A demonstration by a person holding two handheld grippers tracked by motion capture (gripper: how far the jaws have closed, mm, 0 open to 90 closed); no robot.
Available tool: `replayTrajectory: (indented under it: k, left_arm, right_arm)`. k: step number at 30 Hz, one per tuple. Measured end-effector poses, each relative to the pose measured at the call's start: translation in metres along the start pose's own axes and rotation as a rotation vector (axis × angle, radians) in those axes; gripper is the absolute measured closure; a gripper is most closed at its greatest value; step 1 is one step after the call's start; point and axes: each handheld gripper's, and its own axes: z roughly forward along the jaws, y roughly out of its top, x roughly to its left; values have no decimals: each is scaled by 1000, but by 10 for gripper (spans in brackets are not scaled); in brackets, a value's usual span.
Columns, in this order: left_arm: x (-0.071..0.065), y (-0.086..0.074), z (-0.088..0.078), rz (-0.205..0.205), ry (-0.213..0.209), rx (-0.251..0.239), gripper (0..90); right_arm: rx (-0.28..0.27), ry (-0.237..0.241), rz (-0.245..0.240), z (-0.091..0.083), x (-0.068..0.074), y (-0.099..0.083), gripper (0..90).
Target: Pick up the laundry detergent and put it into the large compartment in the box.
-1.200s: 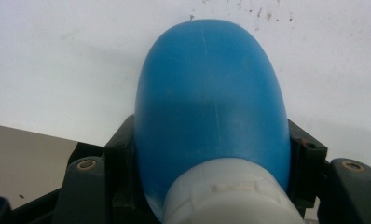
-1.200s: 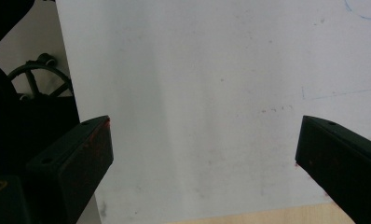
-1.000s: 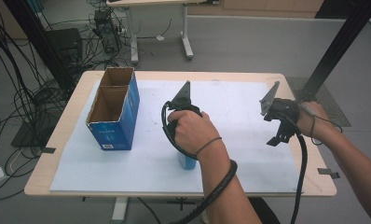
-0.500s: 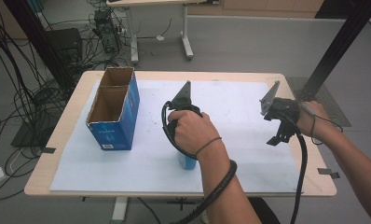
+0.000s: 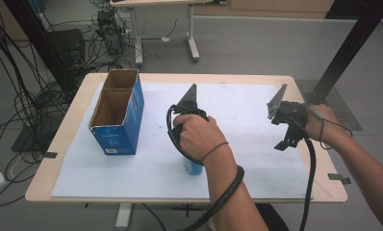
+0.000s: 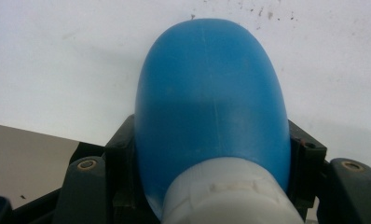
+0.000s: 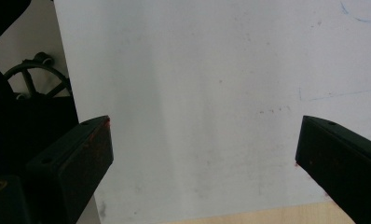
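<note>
One blue bottle with white cap toward the camera, long axis along the jaws, near the front of the white sheet, left gripper clamped on its sides, right gripper wide apart, holding nothing, over the sheet.

No legible text, brand, number or sign is present. The blue cardboard box, near the left edge of the worktop, carries a small pale print on the end panel facing the near edge; its characters are too small and blurred to read. The blue bottle bears no readable label.
</note>
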Motion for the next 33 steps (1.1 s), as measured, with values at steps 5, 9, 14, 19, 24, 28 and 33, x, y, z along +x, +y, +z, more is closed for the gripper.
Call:
replayTrajectory:
  k: [5,9,14,19,24,28,33]
  left_arm:
    - [0,0,0,2,-1,-2,367]
    - [0,-1,0,5,1,-3,366]
    - [-2,-1,0,3,4,-5,367]
    - [0,-2,0,5,0,-11,367]
    - [0,-1,0,7,-2,-6,367]
    - [1,-2,0,8,-3,-7,367]
    - [1,-3,0,6,-6,-14,367]
  right_arm:
    - [-2,-8,2,-1,1,-1,39]
    - [1,-9,0,-1,0,-2,40]
    - [-1,-6,4,-1,0,-2,40]
    - [4,-8,-1,-1,1,-1,40]
    - [0,-9,-8,-1,1,0,40]
    - [-3,-9,-4,0,1,-1,41]
    - [-3,-7,0,0,1,-1,41]
